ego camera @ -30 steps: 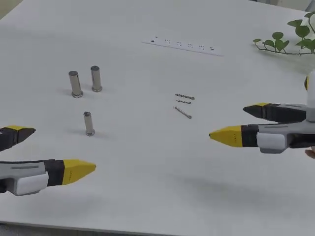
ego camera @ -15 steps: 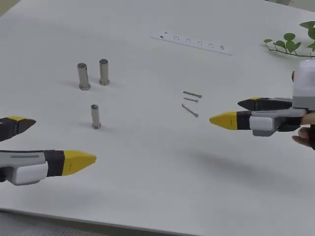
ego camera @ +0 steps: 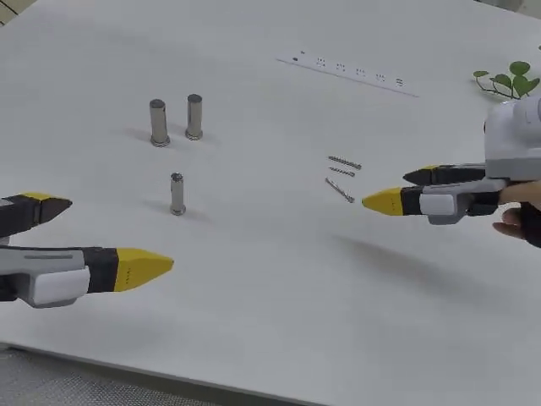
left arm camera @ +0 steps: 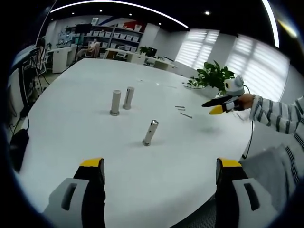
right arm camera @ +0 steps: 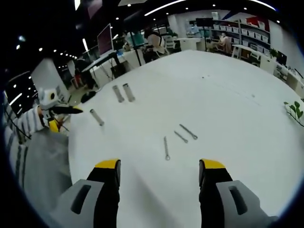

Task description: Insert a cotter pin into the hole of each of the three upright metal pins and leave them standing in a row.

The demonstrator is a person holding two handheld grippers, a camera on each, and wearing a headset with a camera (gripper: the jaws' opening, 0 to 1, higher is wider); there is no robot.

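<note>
Moved closer, my released right gripper (ego camera: 385, 189) faces cotter pins (ego camera: 341, 172) at its 10 o'clock; pickup step, I'll clench one next.

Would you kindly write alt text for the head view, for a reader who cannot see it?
Two open, yellow-tipped grippers hover over a white table: the left gripper near three upright metal pins, the right gripper beside three loose cotter pins. A power strip and a plant lie at the far side.
</note>
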